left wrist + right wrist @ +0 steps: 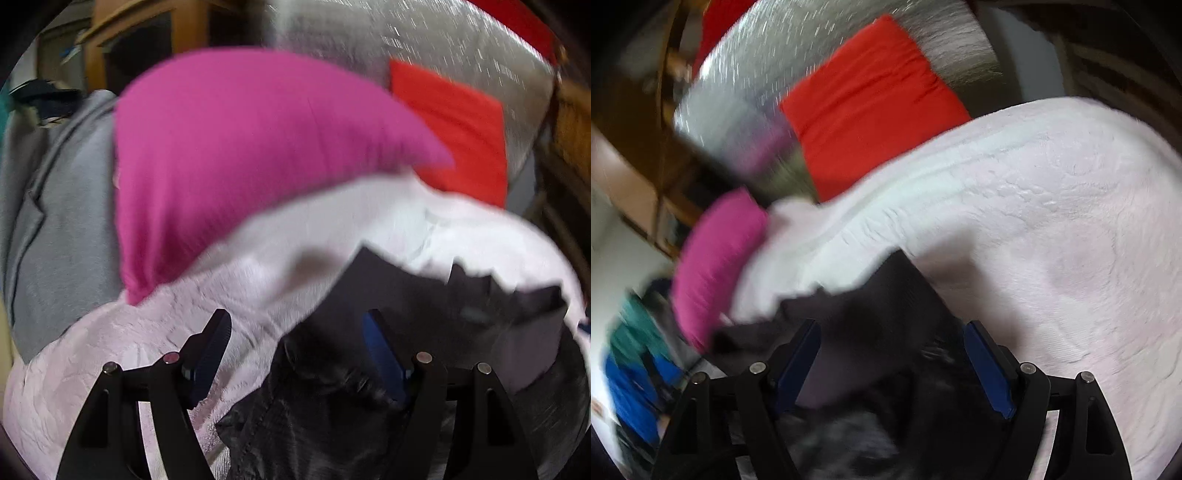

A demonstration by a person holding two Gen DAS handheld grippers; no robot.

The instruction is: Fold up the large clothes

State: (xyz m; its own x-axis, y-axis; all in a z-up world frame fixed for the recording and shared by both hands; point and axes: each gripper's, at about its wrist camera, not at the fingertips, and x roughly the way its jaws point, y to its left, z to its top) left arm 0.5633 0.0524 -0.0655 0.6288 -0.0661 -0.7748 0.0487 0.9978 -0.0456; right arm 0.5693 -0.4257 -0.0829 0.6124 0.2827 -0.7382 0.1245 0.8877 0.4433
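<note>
A dark grey garment [406,291] lies rumpled on a pale pink fluffy blanket [369,214]. My left gripper [295,321] hovers over the garment's left part with its jaws wide apart; the left finger is over the blanket, the right over the dark cloth, and no pad presses on anything. In the right wrist view the same dark garment [879,295] lies below my right gripper [892,328], which is open too, cloth showing between the fingers but not pinched. The blanket [1034,221] fills the right side. Both views are blurred.
A magenta cushion [240,147] and a red cushion [461,129] rest beyond the blanket on a silver foil mat [369,29]. A grey garment [66,221] lies at the left. Wooden furniture [147,37] stands behind. Blue and teal cloth [631,387] sits at the right view's left edge.
</note>
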